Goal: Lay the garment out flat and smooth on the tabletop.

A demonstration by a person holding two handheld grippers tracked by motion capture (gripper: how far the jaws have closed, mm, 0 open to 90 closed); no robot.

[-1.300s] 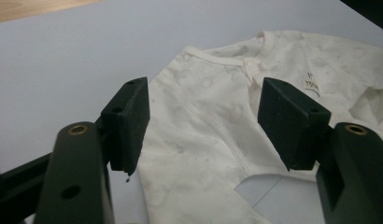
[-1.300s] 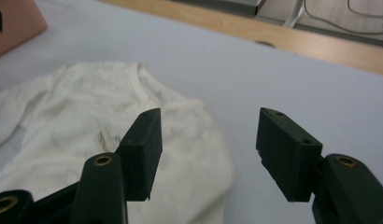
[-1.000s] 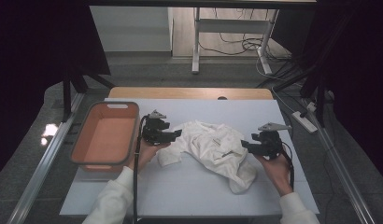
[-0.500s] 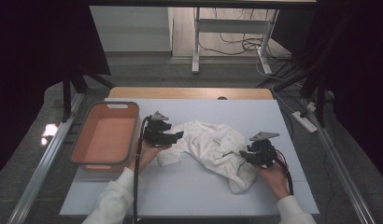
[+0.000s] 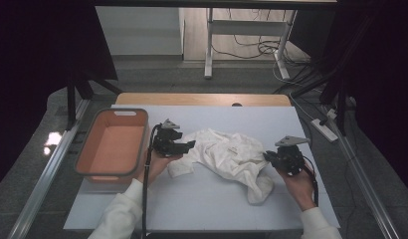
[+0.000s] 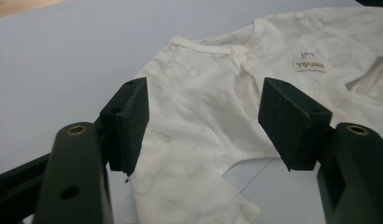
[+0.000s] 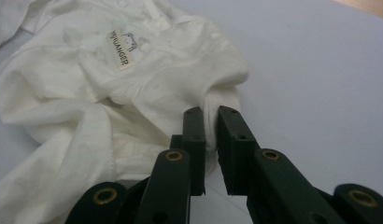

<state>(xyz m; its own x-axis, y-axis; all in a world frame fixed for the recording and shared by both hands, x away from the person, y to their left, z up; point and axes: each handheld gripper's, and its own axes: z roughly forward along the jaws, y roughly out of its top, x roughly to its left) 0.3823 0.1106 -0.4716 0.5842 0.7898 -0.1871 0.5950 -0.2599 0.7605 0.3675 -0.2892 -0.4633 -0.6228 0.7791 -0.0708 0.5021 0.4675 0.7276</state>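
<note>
From the high view, a crumpled white garment (image 5: 227,157) lies mid-table on a pale sheet (image 5: 202,204), with an empty orange basin (image 5: 112,144) to its left. The left gripper (image 5: 184,146) reaches the garment's left edge, while the right gripper (image 5: 268,157) meets its right edge. The two tools bracket the cloth from opposite sides, a stance that suggests the person means to lift or spread it, perhaps toward the basin.

In the left gripper view, the left gripper (image 6: 203,119) stands with its jaws spread wide above the garment (image 6: 199,107), one on either side of a stretch of fabric below the buttoned neckline. Nothing is caught between them; the placement looks like a lining-up for a grasp. A small sewn label (image 6: 310,65) sits at the far right, seen upside down, its lettering too blurred to read with confidence.

In the right gripper view, the right gripper (image 7: 212,114) has its jaws pressed nearly together on a raised fold at the garment's (image 7: 110,93) near right edge, pinching the cloth between them. The hold on a rim fold, rather than the bulk, would let the fabric hang free when raised. The label (image 7: 121,48) here carries a small animal figure and a word that appears to end in "UANGER"; its first letters are unclear.
</note>
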